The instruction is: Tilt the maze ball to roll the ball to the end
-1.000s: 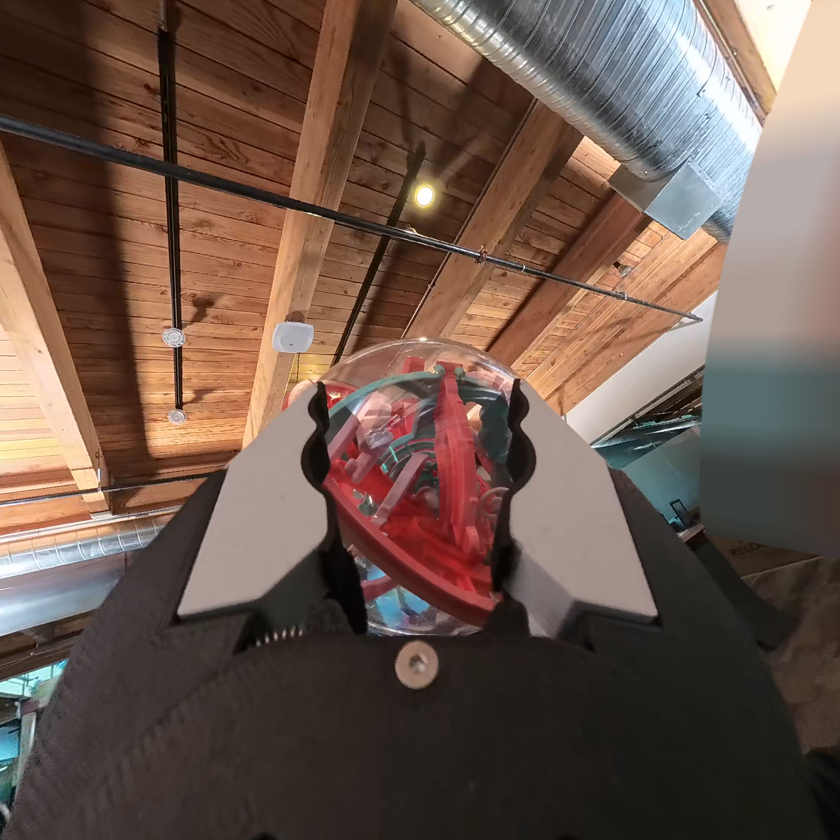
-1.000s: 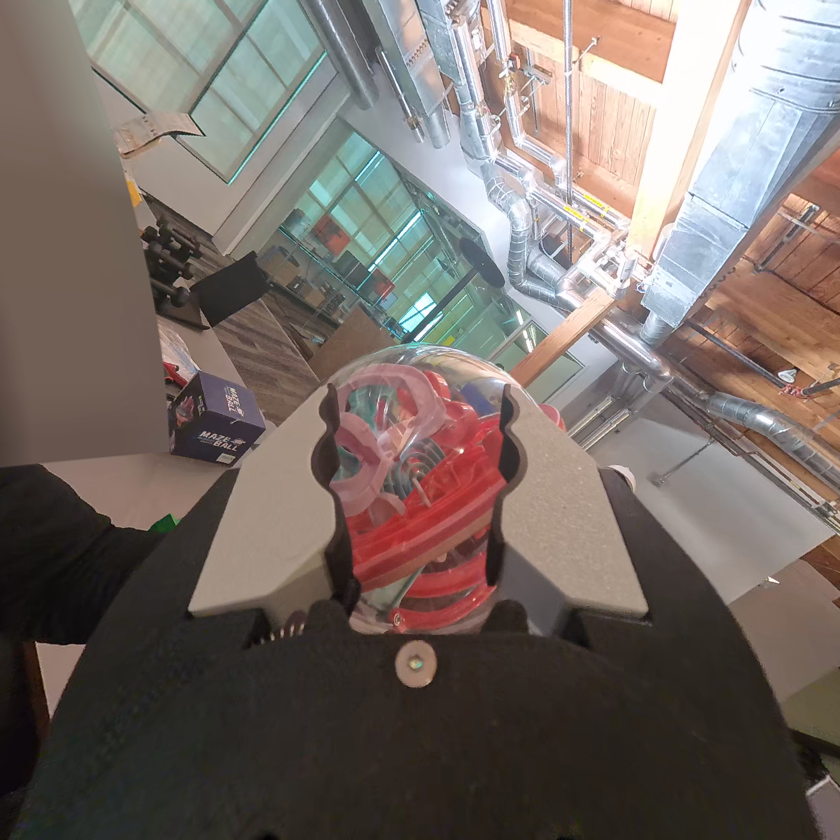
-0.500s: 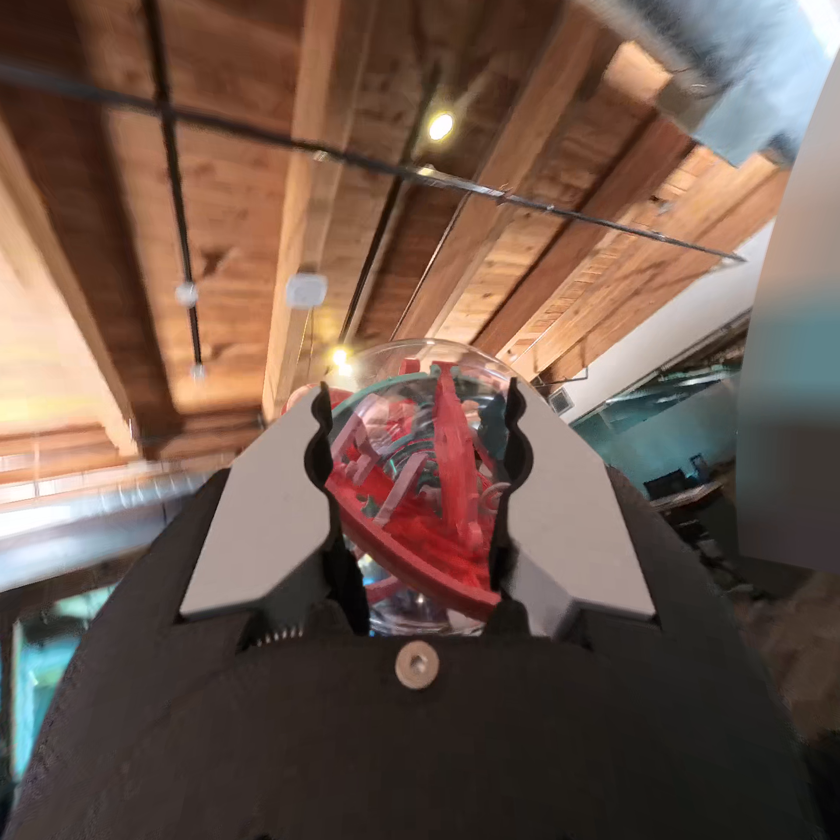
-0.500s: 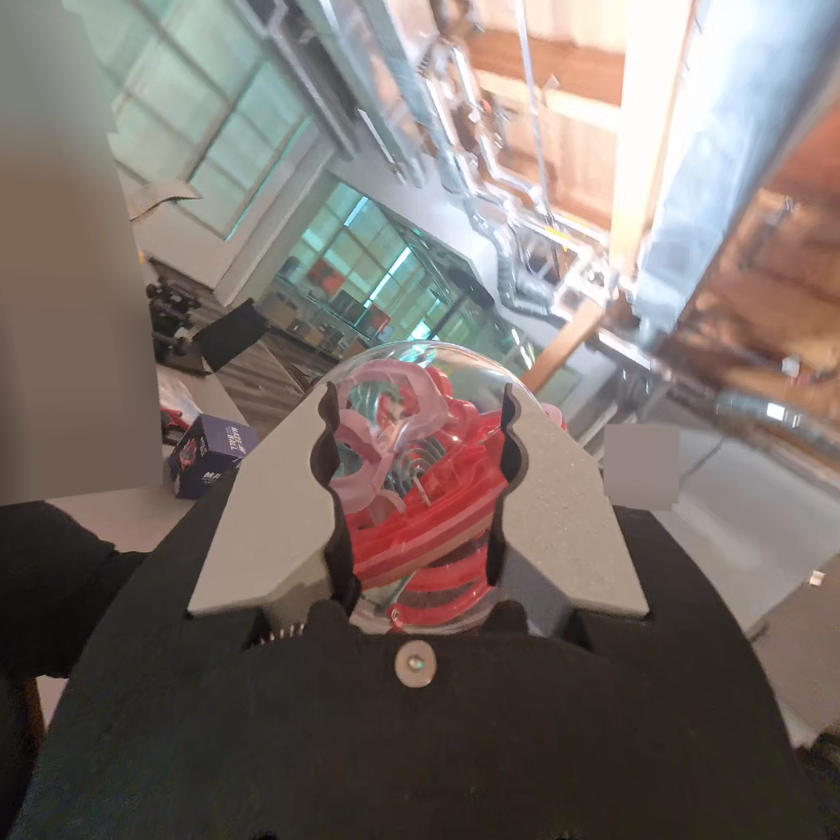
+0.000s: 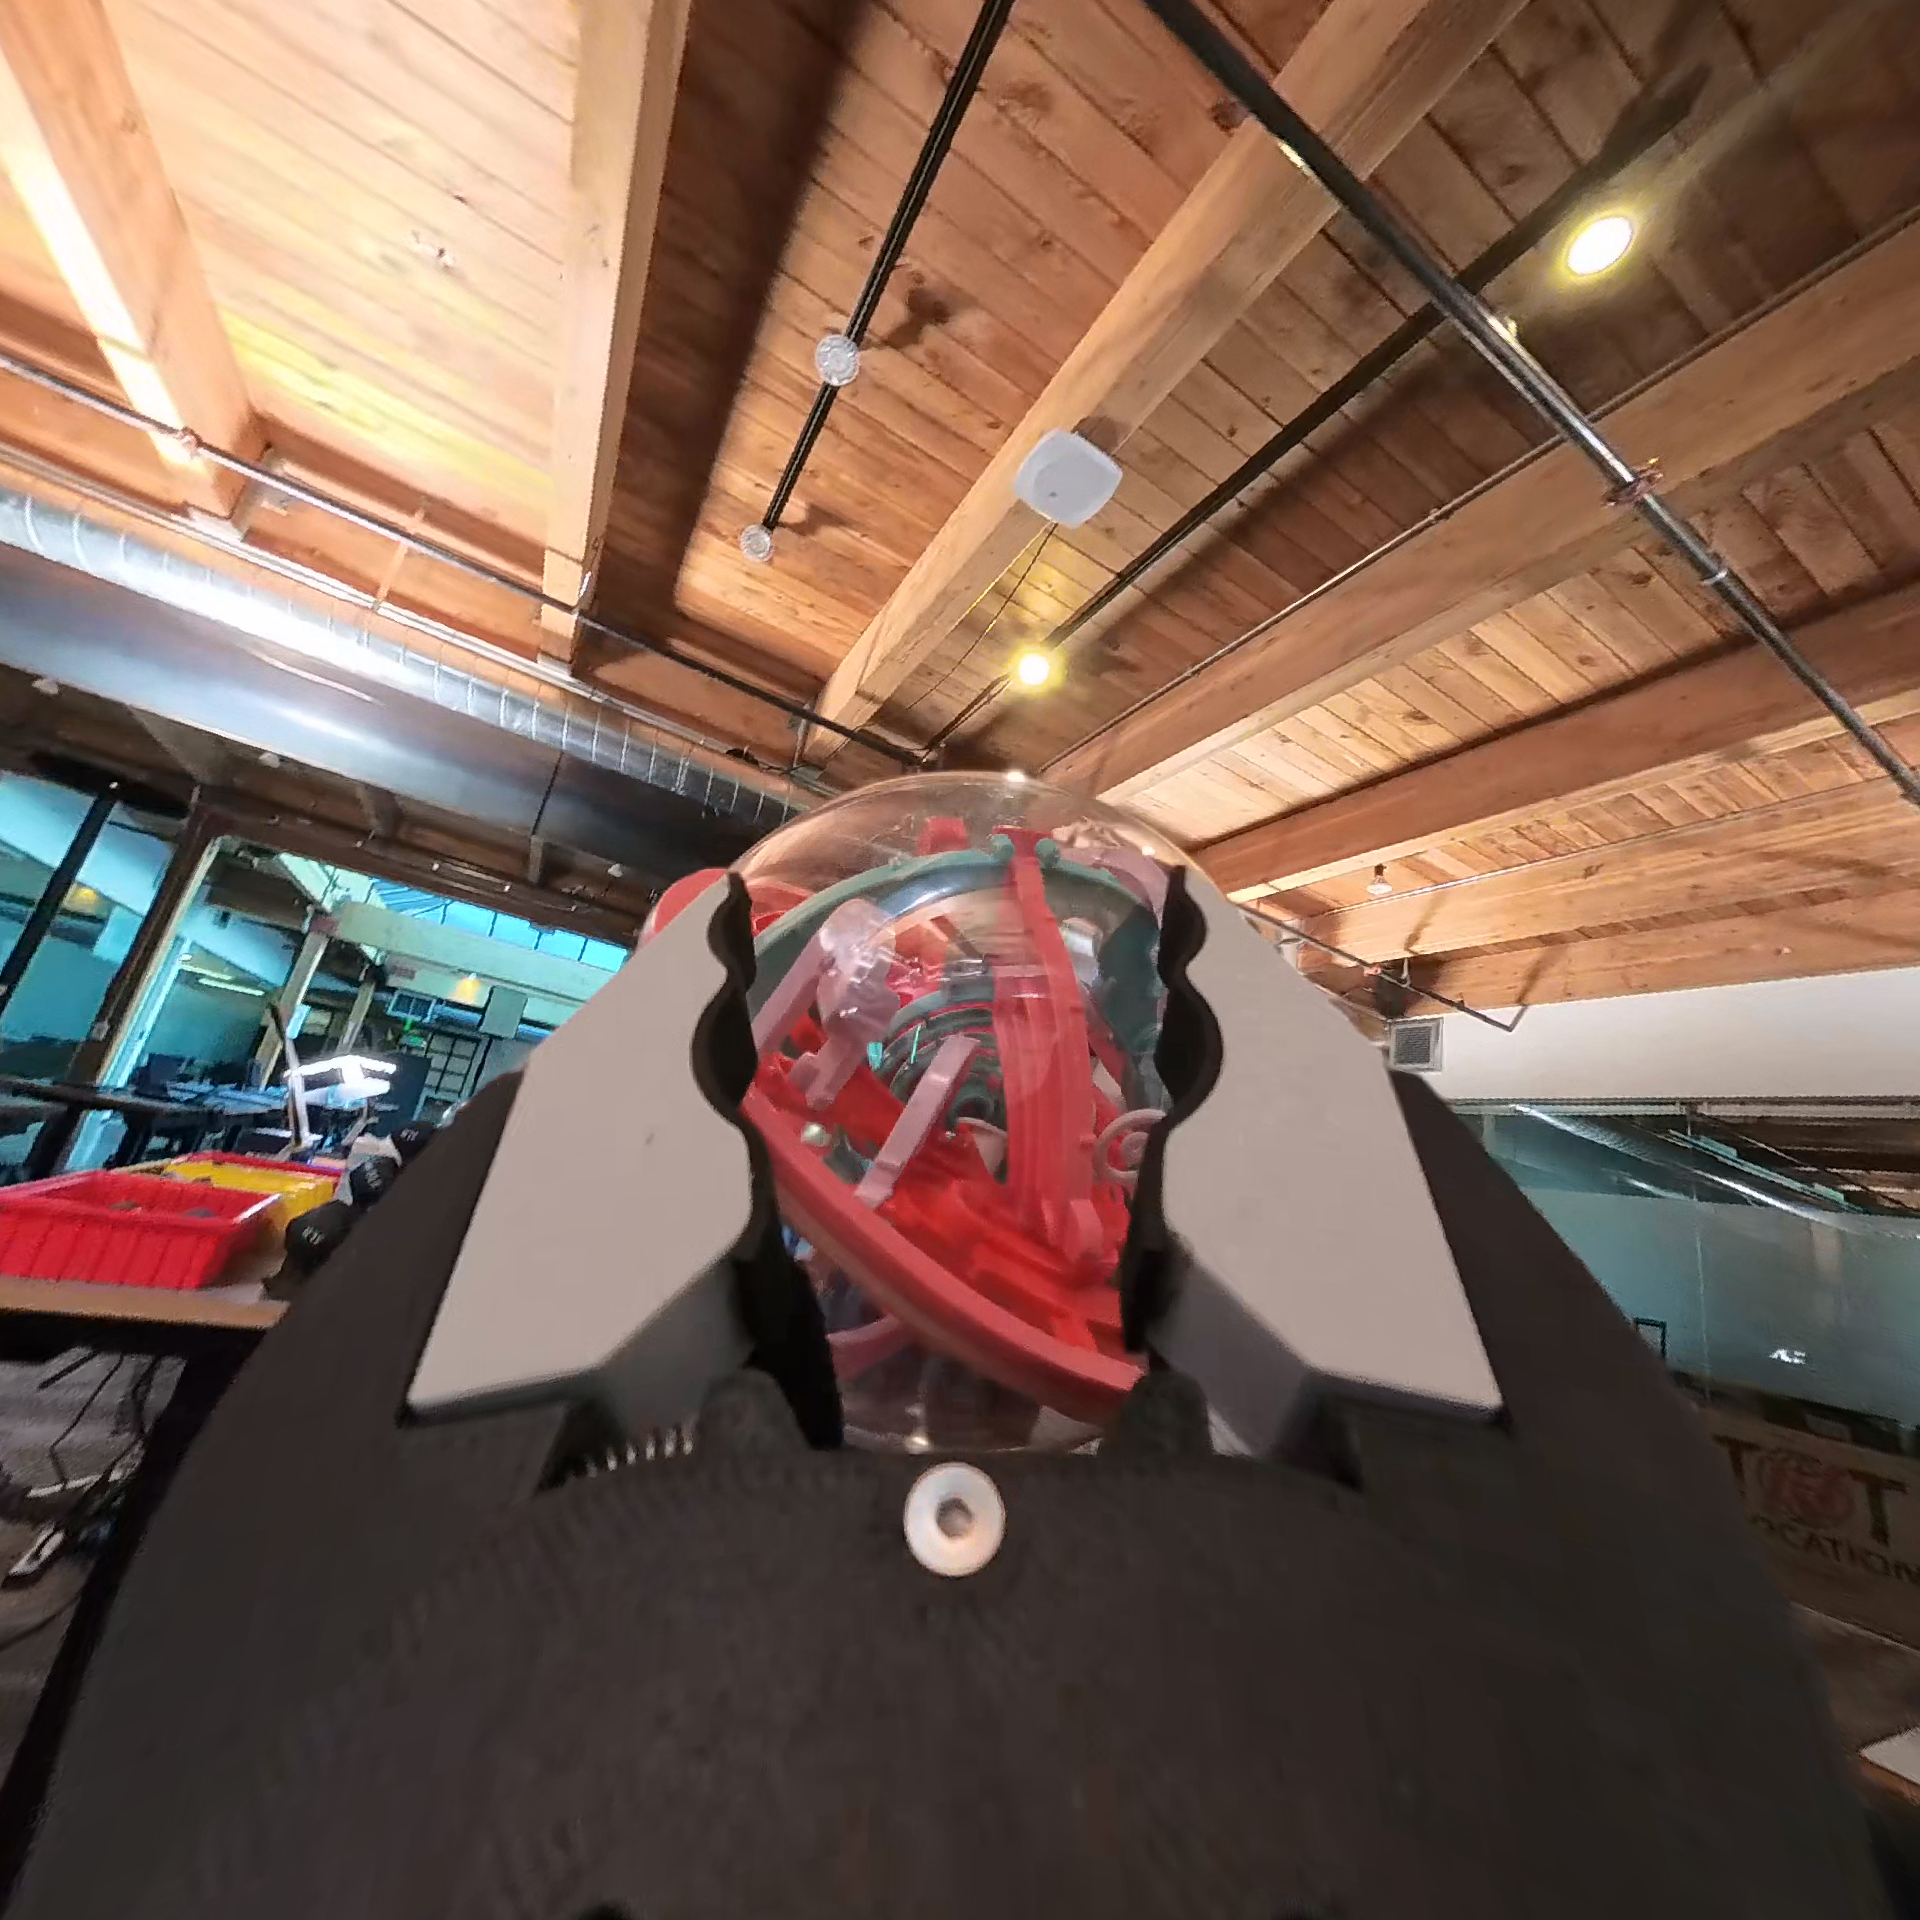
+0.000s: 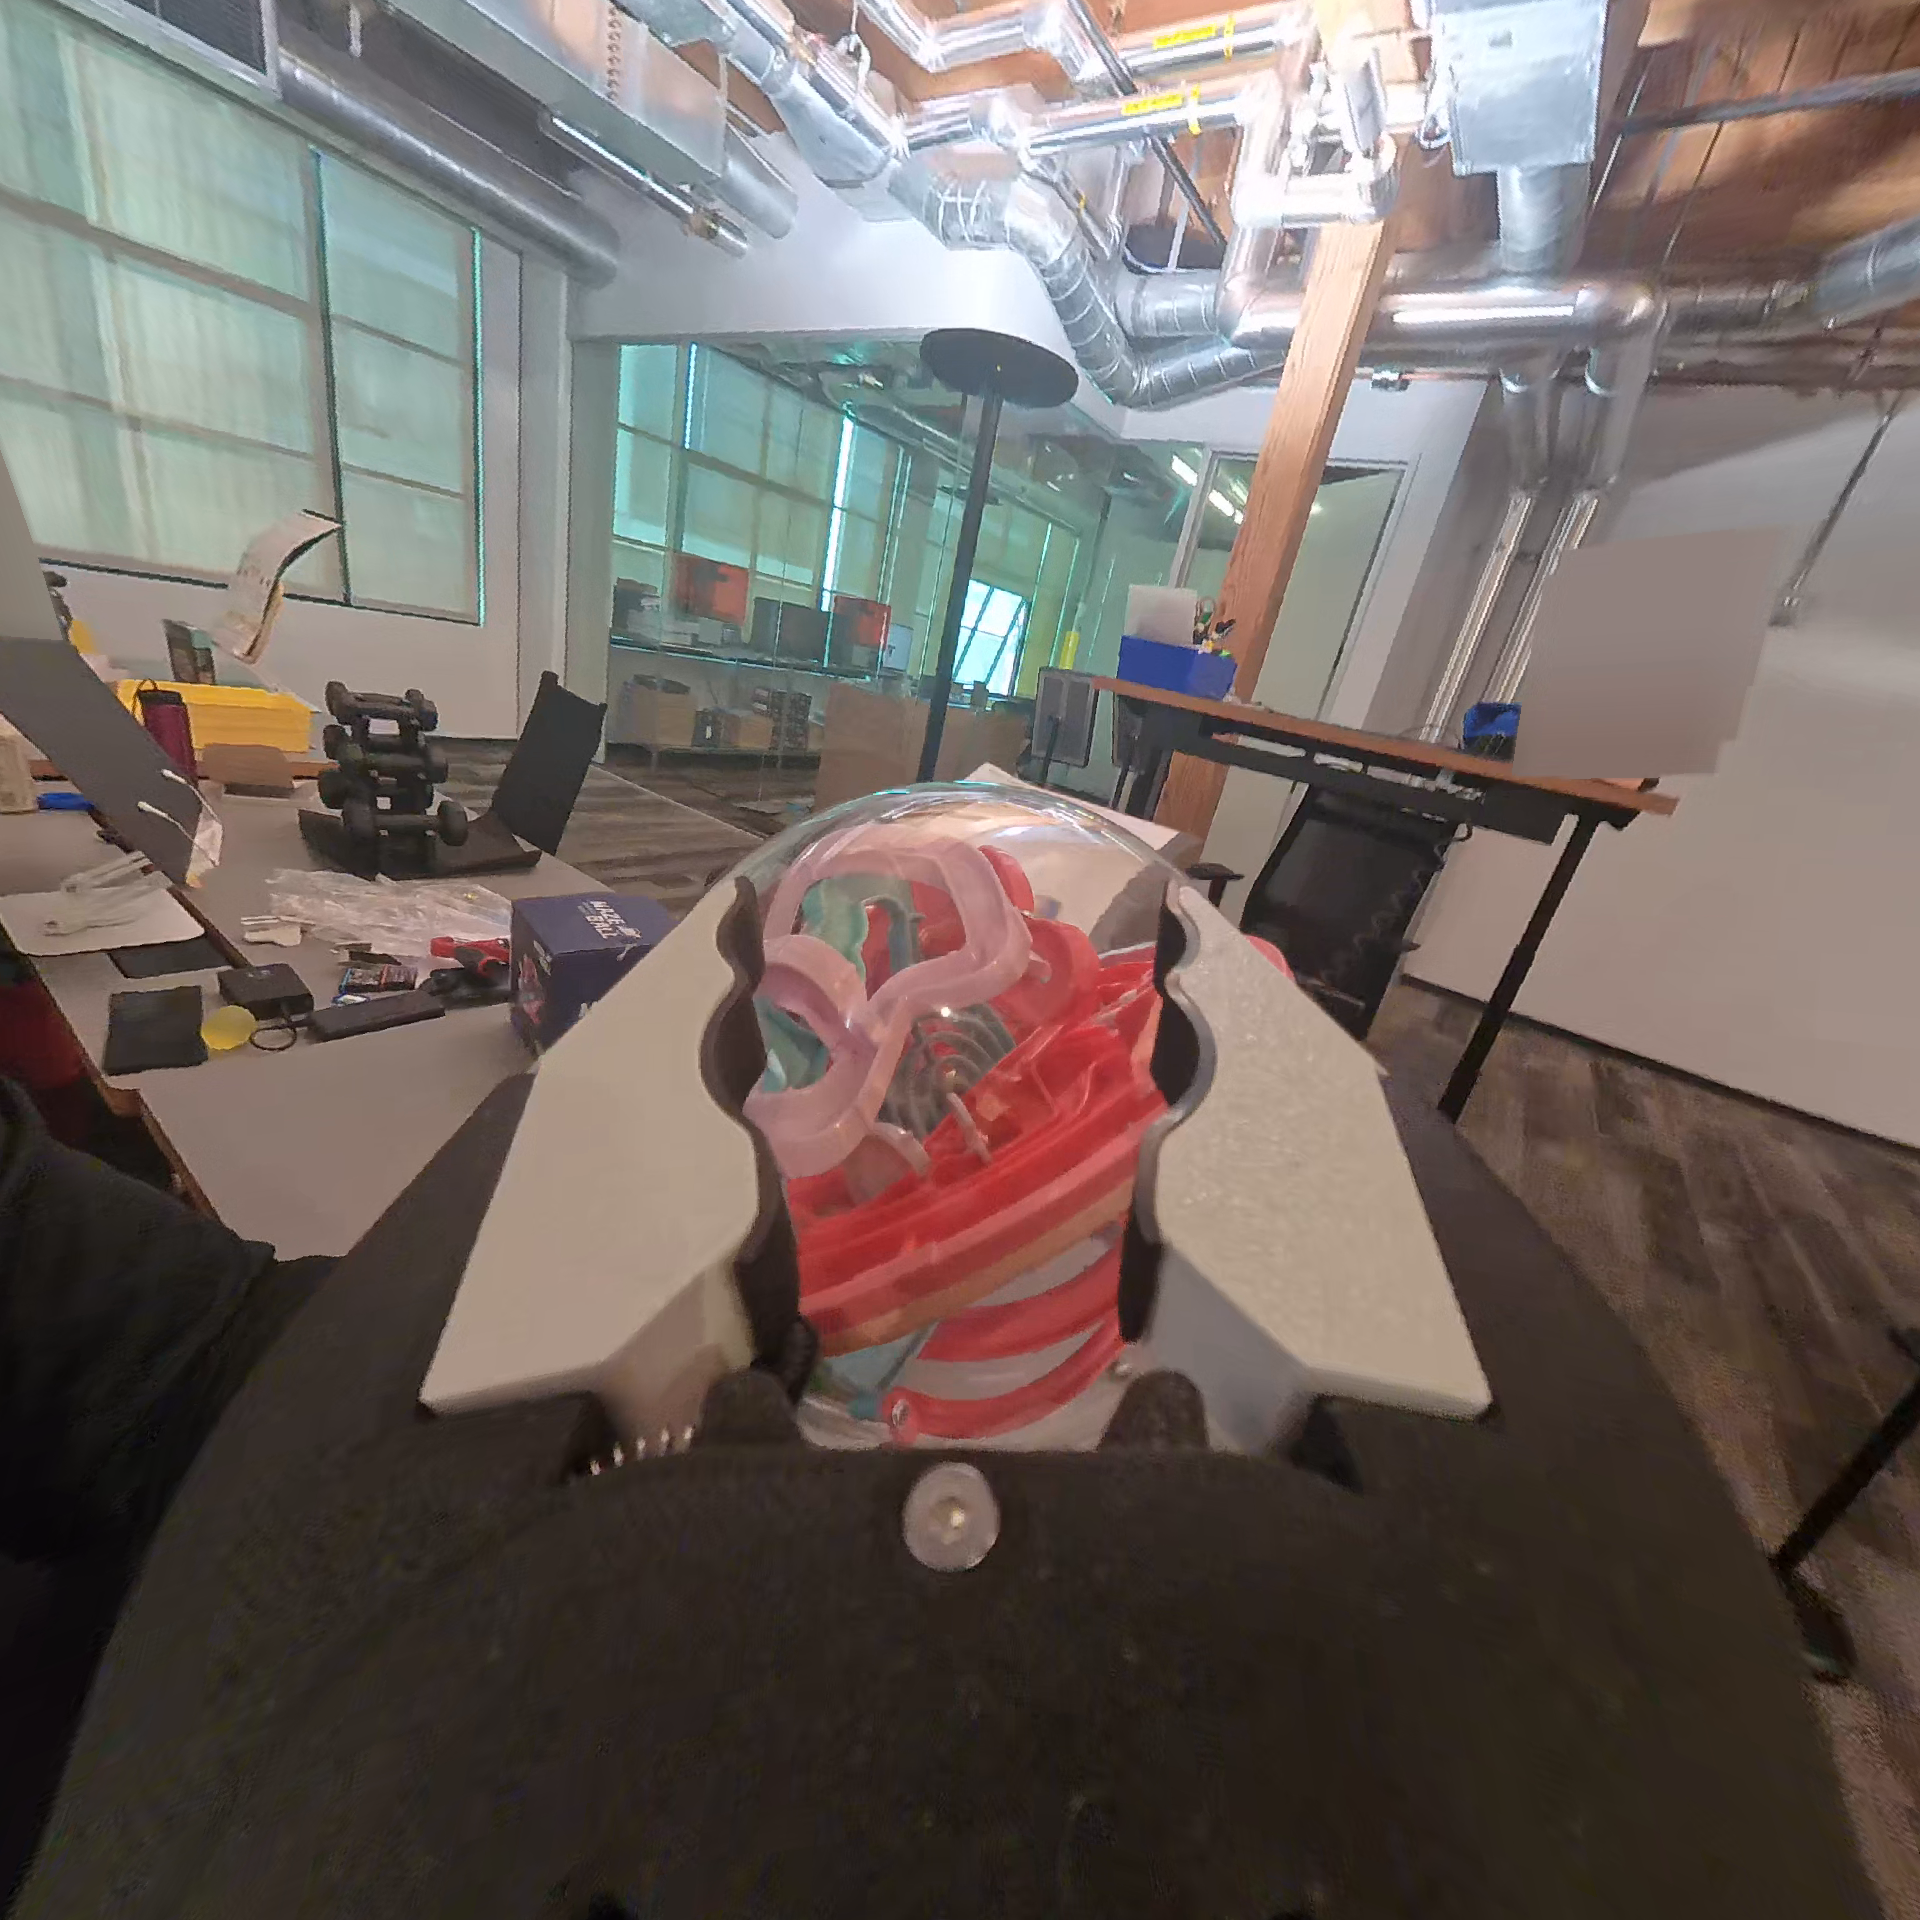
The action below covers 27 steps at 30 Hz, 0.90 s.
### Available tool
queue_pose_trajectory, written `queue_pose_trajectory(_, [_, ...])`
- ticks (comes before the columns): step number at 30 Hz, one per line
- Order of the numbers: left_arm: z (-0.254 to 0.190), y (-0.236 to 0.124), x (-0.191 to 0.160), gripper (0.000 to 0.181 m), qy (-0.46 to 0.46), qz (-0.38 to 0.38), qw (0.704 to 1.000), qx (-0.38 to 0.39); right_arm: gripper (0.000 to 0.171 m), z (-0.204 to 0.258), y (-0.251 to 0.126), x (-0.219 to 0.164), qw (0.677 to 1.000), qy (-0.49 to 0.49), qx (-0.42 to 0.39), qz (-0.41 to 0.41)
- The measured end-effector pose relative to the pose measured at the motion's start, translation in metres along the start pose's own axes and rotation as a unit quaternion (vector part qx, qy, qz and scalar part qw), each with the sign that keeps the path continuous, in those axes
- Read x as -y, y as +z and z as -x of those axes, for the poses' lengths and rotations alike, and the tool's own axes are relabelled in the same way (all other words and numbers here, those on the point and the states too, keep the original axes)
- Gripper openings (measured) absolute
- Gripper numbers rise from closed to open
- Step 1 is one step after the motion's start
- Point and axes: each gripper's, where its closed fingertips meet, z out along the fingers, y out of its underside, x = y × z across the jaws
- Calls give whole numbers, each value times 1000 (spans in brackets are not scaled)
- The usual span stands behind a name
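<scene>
Both grippers clamp the same clear maze ball [image 5: 961, 1091], held up in the air between them. The left gripper [image 5: 951, 1049] has its grey fingers [image 5: 613, 1164] pressed on either side of the sphere, and the right gripper [image 6: 956, 1049] does the same from the opposite side, its fingers [image 6: 1288, 1174] tight against the shell. So each one is closed on the ball, neither slack.

Left wrist view looks up at the wooden ceiling [image 5: 1299, 312] and a metal duct [image 5: 312, 665]; right wrist view looks across the room, over a grey table [image 6: 312, 1122] with a small blue box [image 6: 582, 966] on it and a desk [image 6: 1371, 748] farther back. Ball is well above the table, touching nothing but the fingers.

Inside the shell: red tracks, pink loops, some teal rails. A small metal bead [image 5: 818, 1137] seems to sit on a red ledge low left in the left wrist view, though I can't be sure that's it.

Step in hand, as I judge it: mid-tilt, steering the bead along the track. No sign the end is reached.

Next move likely calls for a slow, small rotation with both wrists turning together, keeping squeeze even so the smooth sphere doesn't slip. Too quick a tilt could drop the bead off its rail.
</scene>
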Motion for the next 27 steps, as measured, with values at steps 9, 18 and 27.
queue_pose_trajectory(9, [21, -16, -28, 76, -17, 43, 998, 32, 72, -15, -13, -38, 998, 62, -10, -17])
queue_pose_trajectory(18, [33, -27, -42, 75, -25, 63, 996, 57, 71, -23, -17, -61, 995, 97, -13, -27])
queue_pose_trajectory(27, [23, -16, -37, 76, -2, 39, 999, 3, 74, -9, -20, -36, 999, 20, -5, -40])
